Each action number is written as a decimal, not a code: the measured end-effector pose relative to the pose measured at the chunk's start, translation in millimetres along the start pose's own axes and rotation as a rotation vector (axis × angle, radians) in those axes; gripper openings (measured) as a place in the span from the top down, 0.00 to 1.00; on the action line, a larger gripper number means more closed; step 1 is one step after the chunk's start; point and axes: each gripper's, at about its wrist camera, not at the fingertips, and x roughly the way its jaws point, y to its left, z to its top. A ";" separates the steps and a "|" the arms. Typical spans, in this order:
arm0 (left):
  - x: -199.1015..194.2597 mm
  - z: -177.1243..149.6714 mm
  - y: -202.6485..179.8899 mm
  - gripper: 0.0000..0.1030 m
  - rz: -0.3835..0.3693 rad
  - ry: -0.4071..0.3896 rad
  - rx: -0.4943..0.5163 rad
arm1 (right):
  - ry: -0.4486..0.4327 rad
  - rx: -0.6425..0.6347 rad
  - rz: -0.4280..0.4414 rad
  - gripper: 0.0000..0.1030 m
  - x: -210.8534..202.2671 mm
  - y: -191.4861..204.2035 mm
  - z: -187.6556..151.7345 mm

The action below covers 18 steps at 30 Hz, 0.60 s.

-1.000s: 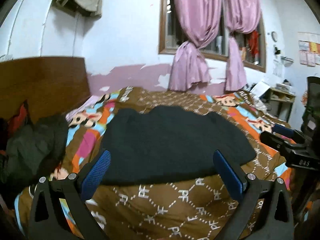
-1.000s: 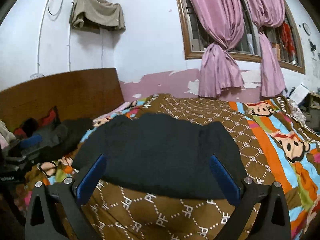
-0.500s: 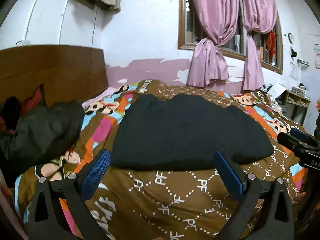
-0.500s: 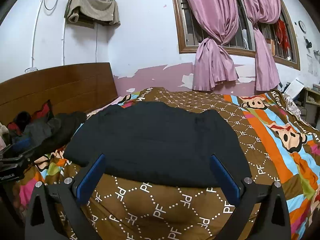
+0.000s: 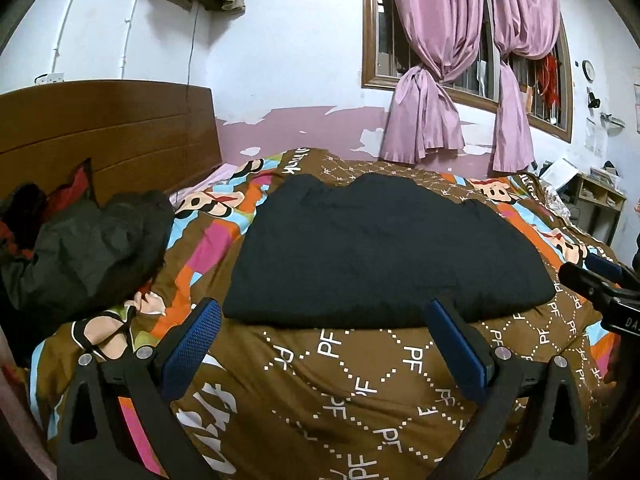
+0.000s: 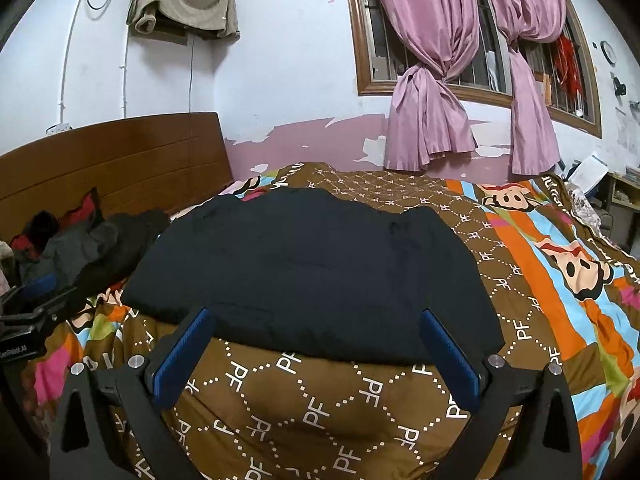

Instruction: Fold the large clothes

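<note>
A large black garment (image 5: 380,252) (image 6: 316,268) lies folded flat in the middle of a bed covered by a brown patterned quilt (image 5: 352,380) (image 6: 320,408). My left gripper (image 5: 322,322) hovers open just short of the garment's near edge, nothing between its blue pads. My right gripper (image 6: 316,326) is open too, its fingertips over the same near edge, holding nothing. In the left wrist view the right gripper (image 5: 600,280) shows at the right edge; in the right wrist view the left gripper (image 6: 28,312) shows at the left edge.
A heap of dark clothes (image 5: 80,248) (image 6: 80,248) lies at the left by the wooden headboard (image 5: 104,132). Pink curtains (image 5: 460,60) hang at the window behind the bed. A small shelf (image 5: 596,204) stands at the far right.
Both grippers have drawn back and risen away from the black garment, so more quilt shows in front of it. The garment has not moved. Both stay open.
</note>
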 end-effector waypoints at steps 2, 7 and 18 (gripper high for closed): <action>-0.2 -0.4 -0.6 0.02 -0.002 -0.001 0.003 | 0.004 -0.001 -0.001 0.00 0.3 -1.1 -0.6; -0.5 -0.5 -1.4 0.02 -0.002 0.000 0.002 | 0.003 -0.002 -0.006 0.00 -0.1 -1.3 -0.4; -1.3 0.2 -6.1 0.02 -0.007 0.000 0.020 | 0.007 -0.002 -0.008 0.00 0.3 0.9 -0.2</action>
